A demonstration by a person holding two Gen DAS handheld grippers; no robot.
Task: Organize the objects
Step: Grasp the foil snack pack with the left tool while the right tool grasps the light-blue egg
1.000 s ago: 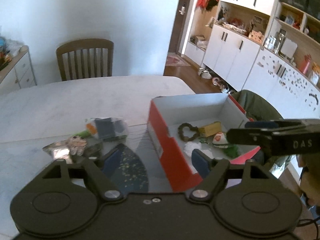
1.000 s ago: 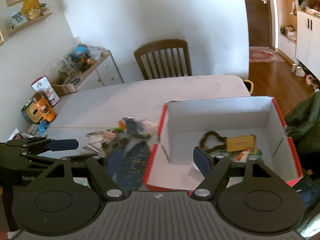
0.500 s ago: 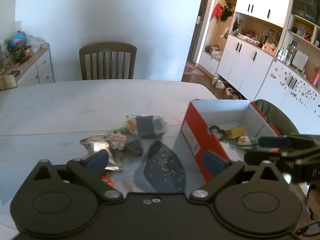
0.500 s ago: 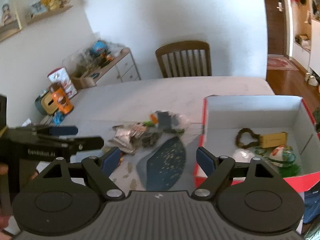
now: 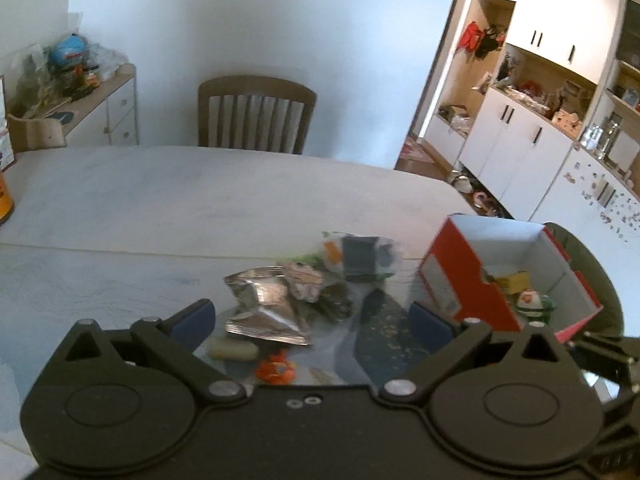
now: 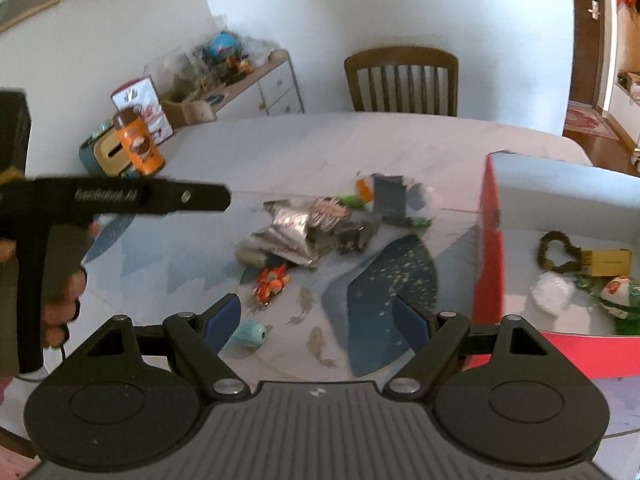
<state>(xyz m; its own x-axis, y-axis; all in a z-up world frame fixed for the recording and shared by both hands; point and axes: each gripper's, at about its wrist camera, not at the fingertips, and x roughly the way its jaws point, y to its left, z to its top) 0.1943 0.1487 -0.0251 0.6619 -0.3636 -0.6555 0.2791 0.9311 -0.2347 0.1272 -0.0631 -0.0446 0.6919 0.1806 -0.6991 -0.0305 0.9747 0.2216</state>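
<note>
Loose items lie in a pile on the table: a silver foil pouch (image 5: 264,304) (image 6: 288,228), a clear bag with a dark blue pack (image 5: 360,258) (image 6: 388,196), an orange toy (image 5: 276,368) (image 6: 272,282), a beige cylinder (image 5: 234,350) and a teal roll (image 6: 250,334). At the right stands a red shoebox (image 5: 452,280) (image 6: 486,248) that holds a brown heart-shaped ring (image 6: 554,250), a yellow box (image 6: 606,262) and a green-white packet (image 6: 620,292). My left gripper (image 5: 311,324) hovers open over the pile. The right gripper (image 6: 316,320) is open just short of the orange toy.
A blue patterned mat (image 6: 392,280) lies under the pile. A wooden chair (image 5: 256,116) stands at the table's far side. At the left are an orange bottle (image 6: 138,144) and a cluttered sideboard (image 6: 240,76). A hand (image 6: 60,300) holds the left gripper's handle. White cabinets (image 5: 520,148) stand at the right.
Both grippers have swung left, away from the shoebox and toward the loose pile; the box now sits at the right edge of both views. Both stay open and hold nothing.
</note>
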